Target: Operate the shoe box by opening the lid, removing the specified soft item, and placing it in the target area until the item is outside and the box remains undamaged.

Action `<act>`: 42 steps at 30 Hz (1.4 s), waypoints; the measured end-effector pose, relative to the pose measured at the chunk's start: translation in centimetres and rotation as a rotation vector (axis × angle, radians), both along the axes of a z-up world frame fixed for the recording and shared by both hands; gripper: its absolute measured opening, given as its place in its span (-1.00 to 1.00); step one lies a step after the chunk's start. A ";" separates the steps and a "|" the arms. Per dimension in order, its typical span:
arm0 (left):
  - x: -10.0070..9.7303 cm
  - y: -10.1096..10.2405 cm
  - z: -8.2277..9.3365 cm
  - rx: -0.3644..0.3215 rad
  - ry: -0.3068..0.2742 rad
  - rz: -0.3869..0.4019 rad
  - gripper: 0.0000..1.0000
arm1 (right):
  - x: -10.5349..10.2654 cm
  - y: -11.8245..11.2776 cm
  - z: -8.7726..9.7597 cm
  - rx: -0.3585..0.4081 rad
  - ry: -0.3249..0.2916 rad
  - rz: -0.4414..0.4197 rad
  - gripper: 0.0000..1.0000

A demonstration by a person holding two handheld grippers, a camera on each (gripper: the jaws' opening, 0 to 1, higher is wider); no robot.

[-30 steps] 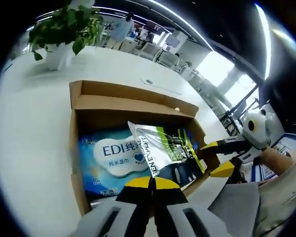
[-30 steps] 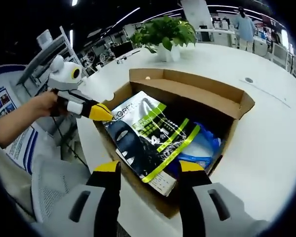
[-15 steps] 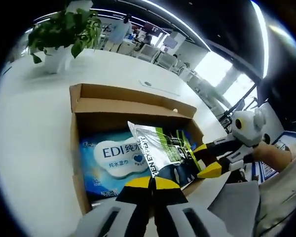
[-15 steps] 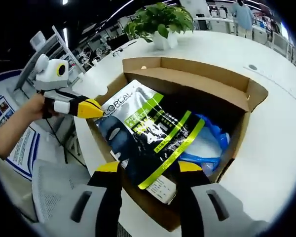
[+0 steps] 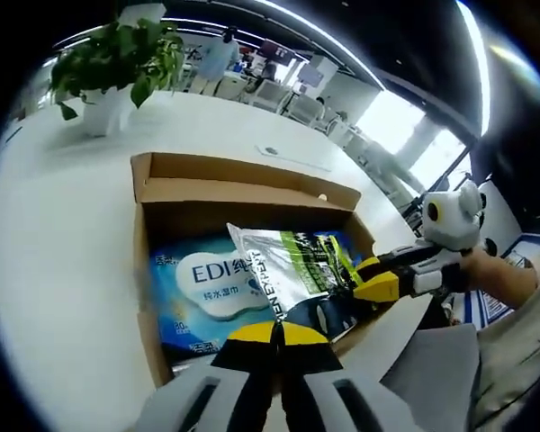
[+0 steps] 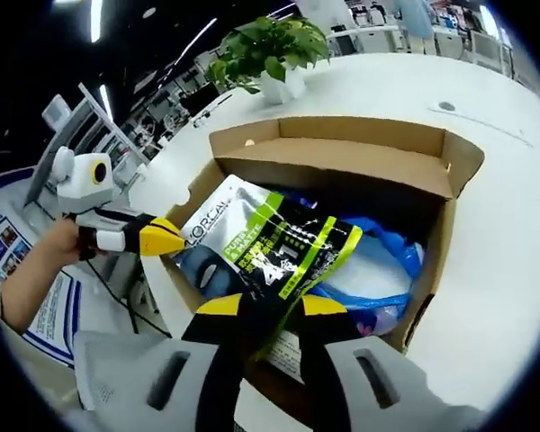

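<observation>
The brown shoe box (image 5: 243, 171) stands open on the white table, its lid flap folded back. Inside it a black, green and silver pouch (image 5: 292, 261) lies tilted over a blue wet-wipes pack (image 5: 207, 283). My right gripper (image 5: 373, 281) comes in from the right, and its yellow tips pinch the pouch's near corner. In the right gripper view the jaws of the right gripper (image 6: 272, 308) stand close together on the pouch (image 6: 270, 238), with the box (image 6: 342, 144) behind. My left gripper (image 5: 276, 335) is shut on nothing, at the box's near edge. A hand holds the left gripper (image 6: 166, 241) beside the box's left wall.
A potted plant (image 5: 117, 63) in a white pot stands at the back of the round white table (image 5: 54, 234). A grey chair (image 6: 117, 360) sits below the table's edge. Office desks and people show far behind.
My right gripper has moved in over the box and its jaws have narrowed onto the pouch's corner. The left gripper has stayed shut by the box's edge.
</observation>
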State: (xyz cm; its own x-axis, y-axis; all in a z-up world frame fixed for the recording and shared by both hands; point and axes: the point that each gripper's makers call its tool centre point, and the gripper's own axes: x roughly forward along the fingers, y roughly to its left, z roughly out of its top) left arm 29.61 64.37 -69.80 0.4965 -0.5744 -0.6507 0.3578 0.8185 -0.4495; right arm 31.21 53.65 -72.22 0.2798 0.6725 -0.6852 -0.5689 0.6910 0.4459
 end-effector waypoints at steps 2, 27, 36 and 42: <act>-0.1 0.0 0.0 0.003 -0.001 0.000 -1.00 | 0.0 -0.1 -0.3 -0.015 -0.002 0.002 -0.75; 0.2 -1.4 1.9 0.021 -0.052 -0.005 -1.00 | 0.4 -1.7 2.3 -0.007 -0.052 -0.039 -1.00; 0.5 -3.7 2.7 0.031 -0.071 -0.035 -1.00 | 0.7 -4.1 3.8 -0.003 -0.058 -0.082 -1.00; 0.8 -5.8 3.3 0.021 -0.081 -0.061 -1.00 | 0.9 -6.2 4.6 -0.003 -0.055 -0.116 -1.00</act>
State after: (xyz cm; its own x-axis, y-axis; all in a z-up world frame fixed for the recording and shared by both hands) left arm 30.39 58.60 -66.45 0.5128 -0.5915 -0.6222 0.4416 0.8033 -0.3996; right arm 32.15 47.41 -67.62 0.3929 0.6312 -0.6687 -0.5087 0.7550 0.4138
